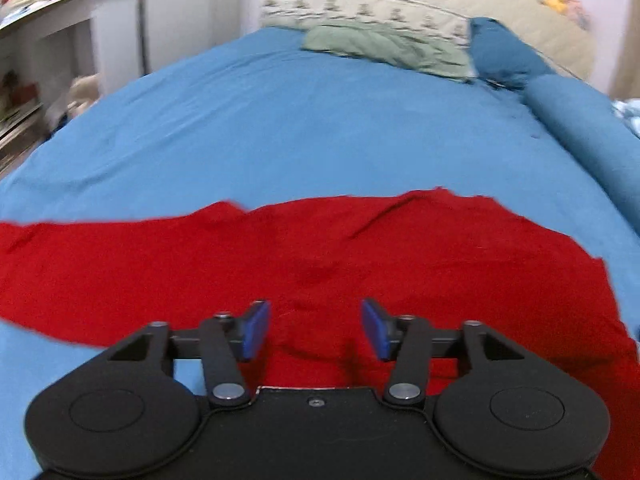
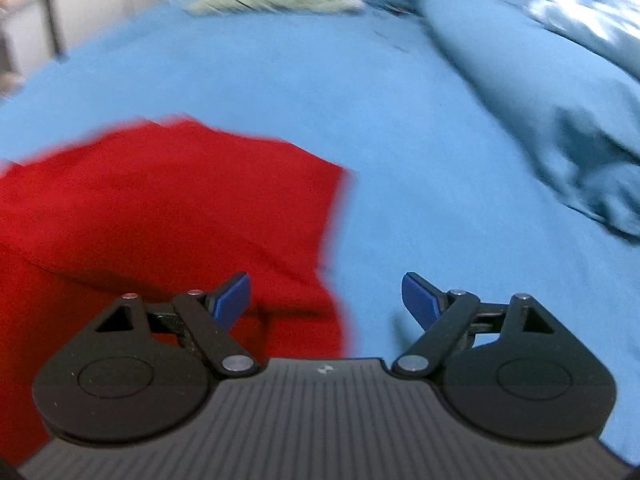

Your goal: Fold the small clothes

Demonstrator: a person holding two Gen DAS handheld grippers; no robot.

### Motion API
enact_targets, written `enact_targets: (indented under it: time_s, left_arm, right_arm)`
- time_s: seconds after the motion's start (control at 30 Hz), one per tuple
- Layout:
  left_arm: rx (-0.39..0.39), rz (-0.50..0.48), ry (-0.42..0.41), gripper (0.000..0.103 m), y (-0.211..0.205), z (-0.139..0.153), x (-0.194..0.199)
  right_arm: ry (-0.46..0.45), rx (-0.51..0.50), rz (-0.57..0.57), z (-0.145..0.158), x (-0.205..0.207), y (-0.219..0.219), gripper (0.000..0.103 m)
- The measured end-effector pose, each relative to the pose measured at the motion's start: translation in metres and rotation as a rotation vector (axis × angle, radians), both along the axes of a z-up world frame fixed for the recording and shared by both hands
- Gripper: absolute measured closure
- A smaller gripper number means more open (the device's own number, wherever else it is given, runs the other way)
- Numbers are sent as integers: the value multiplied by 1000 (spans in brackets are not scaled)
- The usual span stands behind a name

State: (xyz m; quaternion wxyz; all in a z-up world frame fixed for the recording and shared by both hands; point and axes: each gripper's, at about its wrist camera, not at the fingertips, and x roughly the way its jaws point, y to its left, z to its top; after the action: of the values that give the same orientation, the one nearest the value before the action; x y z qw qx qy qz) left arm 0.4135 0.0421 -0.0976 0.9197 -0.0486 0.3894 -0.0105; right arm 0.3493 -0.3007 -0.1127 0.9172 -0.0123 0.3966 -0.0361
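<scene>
A red garment (image 1: 320,256) lies spread and slightly wrinkled on the blue bed sheet (image 1: 304,132). My left gripper (image 1: 315,326) is open over the garment's near part, blue pads apart, holding nothing. In the right wrist view the same red garment (image 2: 160,208) fills the left side, its right edge running down the middle. My right gripper (image 2: 326,300) is open and empty over that right edge, with its left finger above the red cloth and its right finger above the bare sheet (image 2: 440,152). This view is blurred by motion.
A green folded cloth (image 1: 384,48) and a cream patterned quilt (image 1: 420,0) lie at the bed's far end. A dark blue pillow (image 1: 508,52) and bolster (image 1: 592,136) lie along the right. A shelf unit (image 1: 44,52) stands at left.
</scene>
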Motion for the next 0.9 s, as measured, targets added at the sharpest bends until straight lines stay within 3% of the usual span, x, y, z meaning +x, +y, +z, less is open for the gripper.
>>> enact_targets:
  time_s: [0.1,0.27,0.4,0.5,0.6,0.7,0.9]
  left_arm:
    - [-30,-39,17,44,-13,-11,14]
    - [-67,-48,94,44,-17,-35,31]
    - [-65,-65,108,44,-14,-43,28]
    - [-69,-67,109,44,-13,-44,29]
    - [-67,-64,113,44,-14,-45,30]
    - [-69,-65,116,44,-16,-44,35]
    - [-88,-61,116,44,-14,-45,37]
  right_arm:
    - [-3,90,47,-10,20,22,5]
    - [127,160,-87,-56,36,12,6]
    - [89,179,-87,-43,32,7,5]
    - [12,172,-46,-27,54,5,5]
    - [2,194,-53,-37,91,-3,6]
    - [55,166,-73,-59,120,-8,6]
    - [60,189,-112,-64,143,-25,6]
